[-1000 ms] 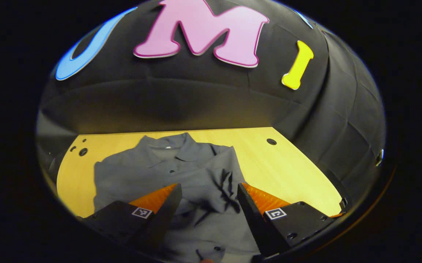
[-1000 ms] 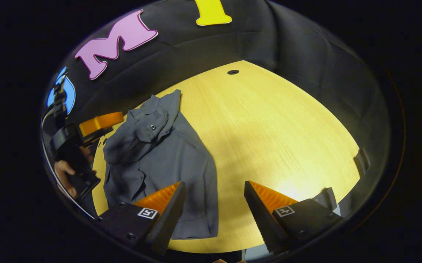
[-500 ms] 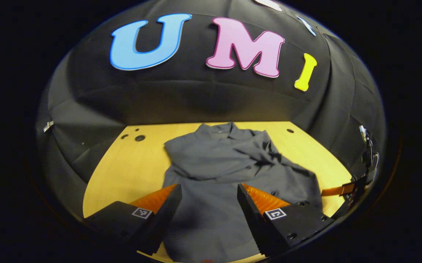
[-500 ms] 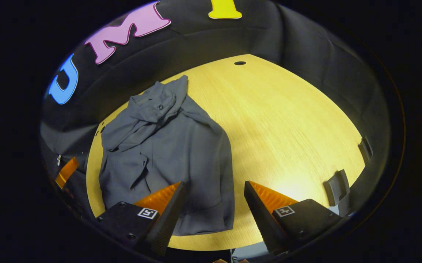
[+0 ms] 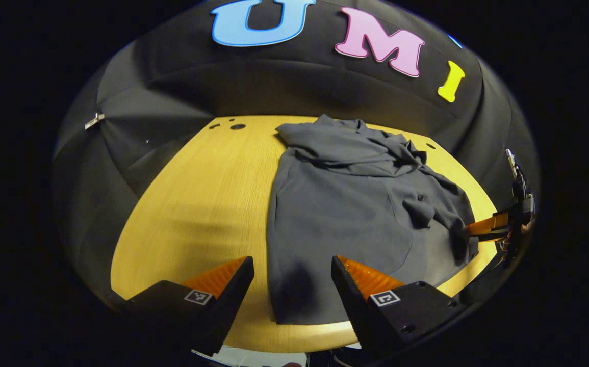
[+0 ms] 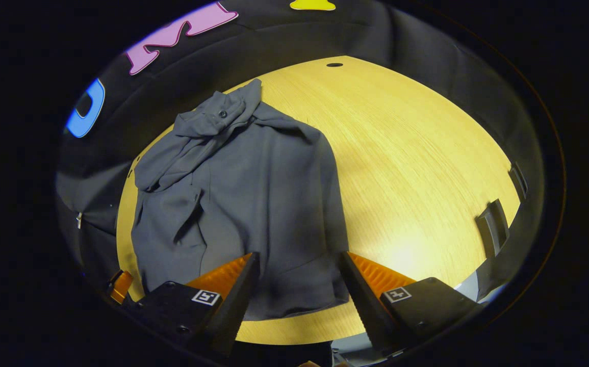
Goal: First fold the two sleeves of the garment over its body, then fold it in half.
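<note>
A grey button-up shirt [image 5: 355, 204] lies on the yellow wooden table [image 5: 197, 193], collar toward the far wall, with both sleeves bunched over its upper body. In the right gripper view the shirt [image 6: 253, 193] has its hem near the front edge. My left gripper [image 5: 291, 278] is open above the shirt's near left hem corner, holding nothing. My right gripper [image 6: 299, 278] is open over the near right hem corner, also holding nothing. The right gripper's finger [image 5: 485, 226] shows at the shirt's right side in the left gripper view. A finger [image 6: 120, 286] of the left gripper peeks in low left.
Small round holes [image 5: 237, 126] sit in the table's far left corner, and another hole [image 6: 334, 64] at the far right. Dark brackets [image 6: 493, 224] stand at the table's right edge. Bare wood stretches left and right of the shirt.
Both grippers have pulled back toward the table's front edge and now hover over the shirt's hem corners. The left one swung left off the shirt's middle. Both stay open.
</note>
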The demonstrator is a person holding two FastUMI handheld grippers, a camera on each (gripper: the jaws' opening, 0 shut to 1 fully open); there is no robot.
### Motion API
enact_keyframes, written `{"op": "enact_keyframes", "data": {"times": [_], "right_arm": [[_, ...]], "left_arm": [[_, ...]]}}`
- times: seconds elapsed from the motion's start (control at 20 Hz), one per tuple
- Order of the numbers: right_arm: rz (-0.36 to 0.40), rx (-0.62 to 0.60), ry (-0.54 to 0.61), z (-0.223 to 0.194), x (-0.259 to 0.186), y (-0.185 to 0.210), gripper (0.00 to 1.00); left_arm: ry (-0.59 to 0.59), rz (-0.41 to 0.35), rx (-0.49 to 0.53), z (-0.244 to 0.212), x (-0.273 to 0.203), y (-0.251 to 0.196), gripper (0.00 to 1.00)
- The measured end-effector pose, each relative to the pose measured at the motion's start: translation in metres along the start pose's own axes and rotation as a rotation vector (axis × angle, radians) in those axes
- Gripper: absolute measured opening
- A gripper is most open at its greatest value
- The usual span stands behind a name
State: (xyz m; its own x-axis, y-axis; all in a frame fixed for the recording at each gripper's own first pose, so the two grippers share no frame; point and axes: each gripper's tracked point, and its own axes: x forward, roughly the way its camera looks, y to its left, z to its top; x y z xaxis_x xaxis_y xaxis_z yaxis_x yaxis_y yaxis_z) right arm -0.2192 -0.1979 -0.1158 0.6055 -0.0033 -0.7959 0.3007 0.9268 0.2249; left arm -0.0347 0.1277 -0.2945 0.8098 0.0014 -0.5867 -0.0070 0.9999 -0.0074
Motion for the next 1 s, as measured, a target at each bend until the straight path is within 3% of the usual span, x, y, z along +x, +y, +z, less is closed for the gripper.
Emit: {"op": "enact_keyframes", "data": {"times": [0.45, 0.65, 0.7, 0.75, 0.8, 0.85, 0.9, 0.95, 1.0], "right_arm": [[-0.098, -0.154, 0.015, -0.014, 0.005, 0.002, 1.00], [-0.115, -0.192, 0.025, -0.015, 0.008, 0.008, 0.95], [-0.108, -0.194, 0.034, -0.017, 0.010, 0.014, 0.88], [-0.099, -0.199, 0.040, -0.016, 0.012, 0.020, 0.65], [-0.091, -0.207, 0.048, -0.017, 0.014, 0.025, 0.66], [-0.087, -0.218, 0.050, -0.016, 0.015, 0.027, 0.51], [-0.076, -0.228, 0.058, -0.017, 0.015, 0.031, 0.47], [-0.075, -0.237, 0.057, -0.017, 0.015, 0.031, 0.36], [-0.066, -0.247, 0.064, -0.016, 0.014, 0.031, 0.34]], "left_arm": [[0.086, 0.005, -0.002, -0.038, 0.018, -0.009, 0.96], [0.096, 0.031, 0.082, -0.043, 0.022, -0.012, 0.97], [0.098, 0.016, 0.101, -0.043, 0.022, -0.016, 0.98], [0.099, 0.005, 0.111, -0.044, 0.023, -0.020, 0.95], [0.099, 0.002, 0.117, -0.042, 0.023, -0.022, 0.84], [0.102, -0.008, 0.119, -0.043, 0.024, -0.024, 0.78], [0.100, -0.015, 0.122, -0.042, 0.024, -0.026, 0.71], [0.103, -0.030, 0.121, -0.042, 0.025, -0.030, 0.66], [0.104, -0.044, 0.118, -0.041, 0.025, -0.035, 0.53]]}}
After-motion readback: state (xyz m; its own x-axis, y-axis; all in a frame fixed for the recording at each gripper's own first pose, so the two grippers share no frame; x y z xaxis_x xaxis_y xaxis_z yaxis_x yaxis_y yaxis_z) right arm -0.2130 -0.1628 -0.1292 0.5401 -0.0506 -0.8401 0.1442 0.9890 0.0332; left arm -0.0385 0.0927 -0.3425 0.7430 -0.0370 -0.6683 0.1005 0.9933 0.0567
